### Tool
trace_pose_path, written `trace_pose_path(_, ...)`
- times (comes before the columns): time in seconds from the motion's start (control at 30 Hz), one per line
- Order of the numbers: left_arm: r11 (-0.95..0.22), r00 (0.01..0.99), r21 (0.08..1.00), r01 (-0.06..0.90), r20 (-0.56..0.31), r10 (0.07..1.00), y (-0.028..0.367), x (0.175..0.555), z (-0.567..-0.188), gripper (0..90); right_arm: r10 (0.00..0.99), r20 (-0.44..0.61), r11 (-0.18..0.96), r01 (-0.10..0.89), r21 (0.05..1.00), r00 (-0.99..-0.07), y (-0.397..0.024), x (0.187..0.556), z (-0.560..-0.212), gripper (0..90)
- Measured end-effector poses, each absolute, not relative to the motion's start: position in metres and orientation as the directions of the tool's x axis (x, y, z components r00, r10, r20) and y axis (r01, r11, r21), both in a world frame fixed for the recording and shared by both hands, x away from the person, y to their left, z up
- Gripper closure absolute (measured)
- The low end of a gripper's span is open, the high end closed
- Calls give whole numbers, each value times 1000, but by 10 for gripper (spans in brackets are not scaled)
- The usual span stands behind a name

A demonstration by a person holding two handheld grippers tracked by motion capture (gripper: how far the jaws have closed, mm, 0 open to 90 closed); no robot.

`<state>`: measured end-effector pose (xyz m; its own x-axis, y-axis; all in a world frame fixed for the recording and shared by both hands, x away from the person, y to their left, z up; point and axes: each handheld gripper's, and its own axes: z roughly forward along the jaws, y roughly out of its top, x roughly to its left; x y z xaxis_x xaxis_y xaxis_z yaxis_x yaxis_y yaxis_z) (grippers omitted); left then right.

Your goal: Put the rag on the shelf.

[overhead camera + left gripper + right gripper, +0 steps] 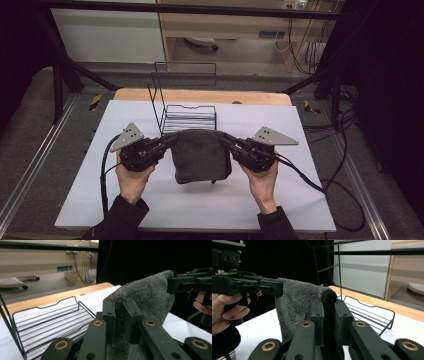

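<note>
Two grippers, one towel, all referenced to the wire rack (186, 116). Biggest first: your white table top (200, 200) carries the rack toward its far edge, rack upright with a tall wire back and a low ribbed basket at its base.

Dark grey towel (200, 155) hangs just in front of the rack, on your side of it, lifted by its two top corners. Its lower edge looks to sit at or near the table; contact can't be confirmed from the high view.

Your left gripper (170, 141) is just in front of the rack's left end, jaws pressed together on the towel's left top corner. Left gripper view confirms it: fabric (147, 297) is pinched between the two black jaws of that gripper (120, 315), rack basket (50, 320) beyond and to the side.

Your right gripper (227, 141) is just in front of the rack's right end, jaws clamped on the towel's right top corner. Right gripper view shows a fold of towel (297, 300) squeezed between its jaws (329, 315), with the rack (367, 310) behind.

Your left hand (132, 181) and right hand (262, 182) grip the handles, nearer you than the towel.
</note>
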<state>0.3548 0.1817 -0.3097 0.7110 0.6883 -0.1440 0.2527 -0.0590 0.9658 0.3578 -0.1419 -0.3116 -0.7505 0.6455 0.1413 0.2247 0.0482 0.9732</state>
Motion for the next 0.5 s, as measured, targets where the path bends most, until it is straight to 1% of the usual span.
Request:
trace_pose_path(0.17,-47,711,971,236,-139,689,183,354,-304,804,654,122,37,192,981,-747,-140,355,-303,803)
trace_pose_path(0.5,-1,695,977,215,-152,703,184,362,-292,804,662,118,9,165,986,-740,-134,359,-293,803)
